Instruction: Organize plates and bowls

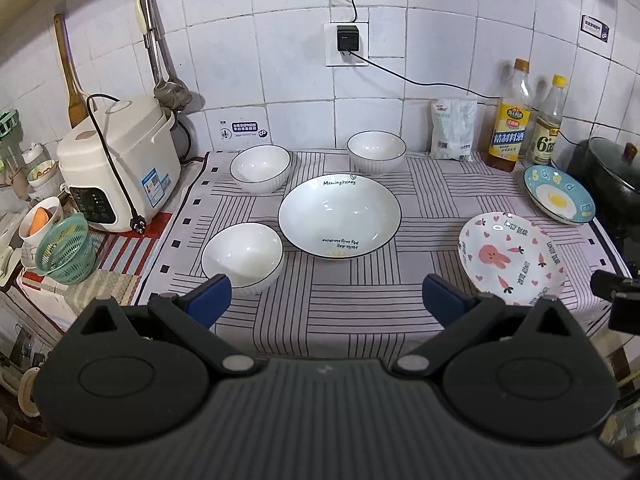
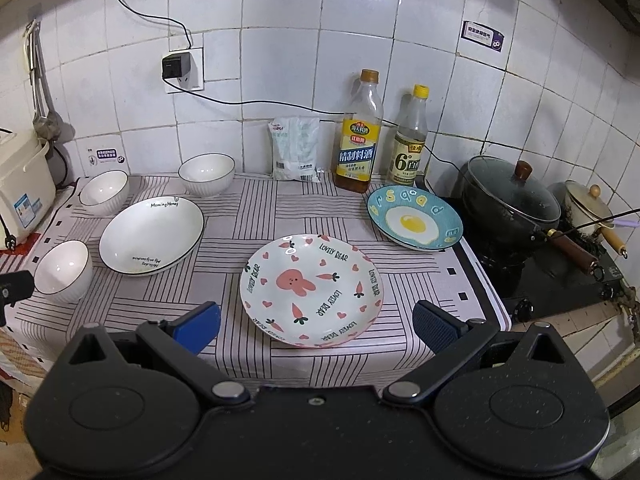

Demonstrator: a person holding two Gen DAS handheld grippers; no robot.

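On the striped cloth [image 1: 352, 300] stands a large white plate [image 1: 339, 218] [image 2: 151, 236] with three small white bowls around it: one near left [image 1: 241, 258] [image 2: 63, 271], one far left [image 1: 260, 168] [image 2: 105, 191], one at the back [image 1: 376, 151] [image 2: 206, 173]. A pink rabbit plate [image 1: 512, 258] [image 2: 311, 290] lies to the right and a blue egg plate [image 1: 558, 199] [image 2: 414, 220] behind it. My left gripper [image 1: 327, 300] is open before the near bowl and big plate. My right gripper [image 2: 316, 326] is open, its fingers either side of the rabbit plate's near rim, not touching.
A rice cooker [image 1: 120, 168] and a green basket [image 1: 66, 254] stand at the left. A white packet [image 2: 295, 148] and two bottles [image 2: 358, 128] [image 2: 410, 136] line the tiled wall. A black lidded pot [image 2: 512, 200] and a small pan [image 2: 588, 206] sit on the stove at right.
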